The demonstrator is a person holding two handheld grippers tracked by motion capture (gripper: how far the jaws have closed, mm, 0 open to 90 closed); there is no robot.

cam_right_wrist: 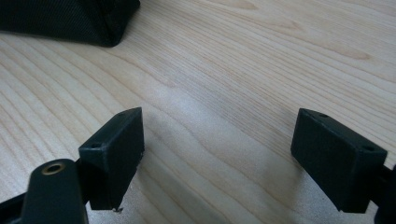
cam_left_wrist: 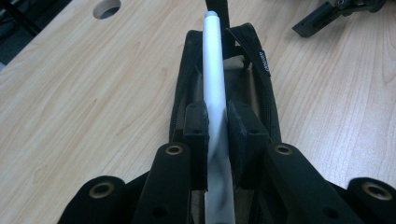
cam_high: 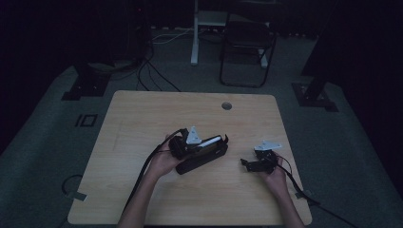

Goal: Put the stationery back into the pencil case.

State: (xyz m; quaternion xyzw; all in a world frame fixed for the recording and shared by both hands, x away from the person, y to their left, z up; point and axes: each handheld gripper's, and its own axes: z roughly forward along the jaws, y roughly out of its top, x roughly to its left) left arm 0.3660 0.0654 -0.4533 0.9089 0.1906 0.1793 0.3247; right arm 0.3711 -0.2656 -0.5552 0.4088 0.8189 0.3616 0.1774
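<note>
A black zip case (cam_high: 202, 160) lies open near the middle of the wooden table (cam_high: 142, 123). My left gripper (cam_left_wrist: 217, 135) is shut on a white pen (cam_left_wrist: 215, 70), which points along the open case (cam_left_wrist: 261, 88) just above its inside. In the high view the left gripper (cam_high: 205, 143) sits over the case with the pen (cam_high: 210, 140) in it. My right gripper (cam_high: 244, 164) rests low over bare wood to the right of the case, its jaws wide apart with nothing between them. In the right gripper view that gripper (cam_right_wrist: 217, 154) faces wood grain, and a corner of the case (cam_right_wrist: 70, 18) lies at the upper left.
A round cable hole (cam_high: 226, 105) is set in the table's far side. Black cables trail off both grippers toward the near edge. A dark chair (cam_high: 247, 42) and a white desk leg (cam_high: 194, 33) stand on the floor beyond the table.
</note>
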